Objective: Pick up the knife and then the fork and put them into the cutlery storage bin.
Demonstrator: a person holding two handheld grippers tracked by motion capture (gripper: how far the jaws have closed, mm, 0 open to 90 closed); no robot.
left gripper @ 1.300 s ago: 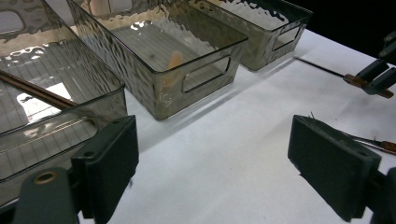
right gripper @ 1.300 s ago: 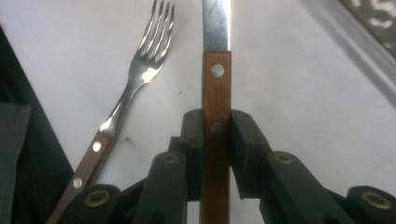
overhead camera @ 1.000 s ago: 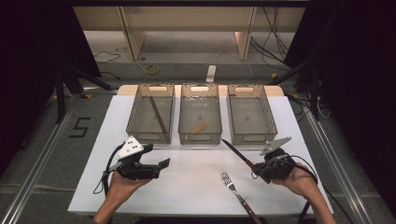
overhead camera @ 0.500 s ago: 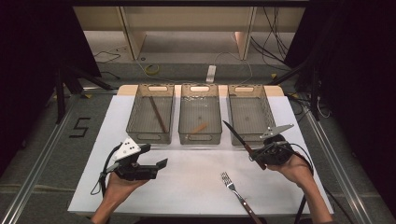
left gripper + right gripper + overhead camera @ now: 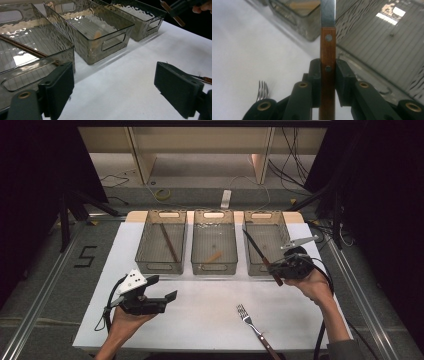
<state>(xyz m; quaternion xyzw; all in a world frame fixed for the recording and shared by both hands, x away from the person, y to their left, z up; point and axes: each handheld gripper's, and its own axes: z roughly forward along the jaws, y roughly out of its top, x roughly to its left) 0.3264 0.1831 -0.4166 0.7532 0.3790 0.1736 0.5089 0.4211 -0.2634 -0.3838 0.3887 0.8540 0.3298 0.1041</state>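
My right gripper [image 5: 276, 266] is shut on the wooden handle of a knife [image 5: 256, 250]. Its blade slants up and left over the right bin [image 5: 286, 232]. In the right gripper view both jaws clamp the handle [image 5: 327, 57] and the steel blade runs up past the frame's top. A fork [image 5: 252, 322] lies on the white table near the front edge, its tines [image 5: 262, 91] also in sight. My left gripper [image 5: 164, 288] hovers open and empty over the table's front left, in front of the left bin [image 5: 37, 67].
Three clear bins stand in a row at the back of the white mat [image 5: 200, 315]. The left bin [image 5: 145, 247] holds a long brown stick [image 5: 169, 242]. The middle bin [image 5: 197, 245] holds a small orange piece [image 5: 214, 256]. Dark floor and cables surround the table.
My right gripper has carried the knife up and away from me, so the blade now hangs over the right bin. The left gripper has barely shifted.
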